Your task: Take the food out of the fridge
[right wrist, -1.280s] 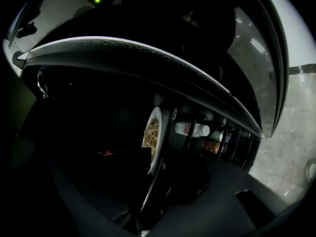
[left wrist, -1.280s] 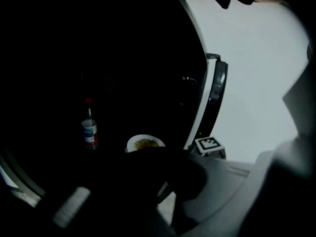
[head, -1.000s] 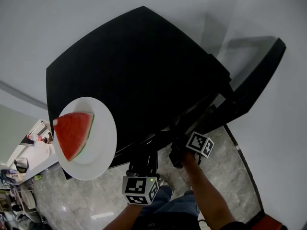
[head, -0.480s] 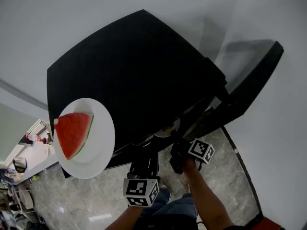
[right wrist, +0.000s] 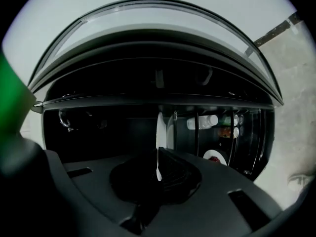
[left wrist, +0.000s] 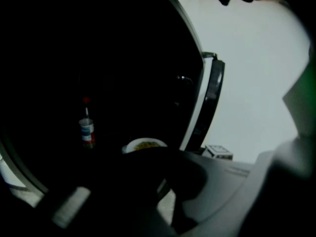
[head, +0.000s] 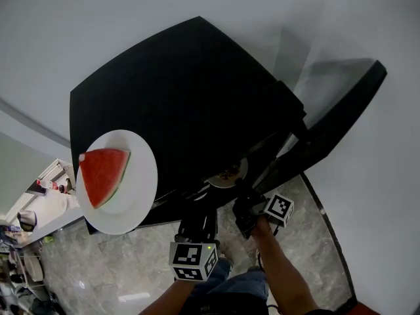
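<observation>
A black, box-shaped fridge [head: 190, 97] stands against a pale wall with its door [head: 335, 123] swung open to the right. The right gripper [head: 239, 192] reaches into the opening. Its fingers [right wrist: 165, 164] have just been closing and now pinch the rim of a round white plate of brownish-yellow food [head: 226, 174], which sits at the front edge of the fridge's dark interior, partly out past the cabinet's top. In the right gripper view that plate shows edge-on, upright between the fingers. The left gripper [head: 197, 218] hangs just beside it, below the fridge's front edge; its own view is too dark to tell whether its fingers are spread or pressed together. On top of the fridge rests a larger white plate [head: 141, 195] carrying a red wedge of watermelon [head: 104, 176]. A small red-capped bottle [left wrist: 87, 130] stands inside the fridge.
</observation>
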`<state>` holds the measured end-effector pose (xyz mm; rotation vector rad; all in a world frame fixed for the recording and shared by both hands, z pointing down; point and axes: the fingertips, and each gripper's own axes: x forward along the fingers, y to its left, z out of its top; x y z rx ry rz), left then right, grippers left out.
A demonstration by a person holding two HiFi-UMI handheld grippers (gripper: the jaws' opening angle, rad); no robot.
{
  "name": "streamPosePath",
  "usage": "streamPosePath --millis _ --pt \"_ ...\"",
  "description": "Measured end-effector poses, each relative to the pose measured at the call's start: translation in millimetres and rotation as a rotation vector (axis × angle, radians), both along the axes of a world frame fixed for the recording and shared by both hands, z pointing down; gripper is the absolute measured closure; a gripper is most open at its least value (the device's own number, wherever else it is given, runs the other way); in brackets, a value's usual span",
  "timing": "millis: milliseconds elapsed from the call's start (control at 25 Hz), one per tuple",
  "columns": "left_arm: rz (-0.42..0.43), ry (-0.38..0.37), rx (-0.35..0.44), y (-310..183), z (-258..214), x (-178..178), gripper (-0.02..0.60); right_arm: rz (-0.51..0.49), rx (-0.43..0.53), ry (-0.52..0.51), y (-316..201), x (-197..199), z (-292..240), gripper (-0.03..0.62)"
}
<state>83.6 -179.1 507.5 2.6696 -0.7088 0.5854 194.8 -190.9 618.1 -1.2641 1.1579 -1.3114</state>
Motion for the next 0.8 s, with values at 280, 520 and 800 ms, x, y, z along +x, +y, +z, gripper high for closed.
streamPosePath --millis 280,520,800 --pt "-0.012 -0.003 -0.002 6.3 -1.1 -2.5 0.595 -0.001 0.048 -0.009 7.9 -0.7 -8.3 0.588" --pt "-0.046 0.011 0.014 7.6 -10.8 -3.4 0.595 -0.029 0.097 -0.015 18.9 -10.7 -33.9 0.588" --pt "-0.125 0.058 0.063 15.4 -47.6 -11.3 0.595 -0.098 0.153 -0.007 62.9 -29.8 -98.4 0.588"
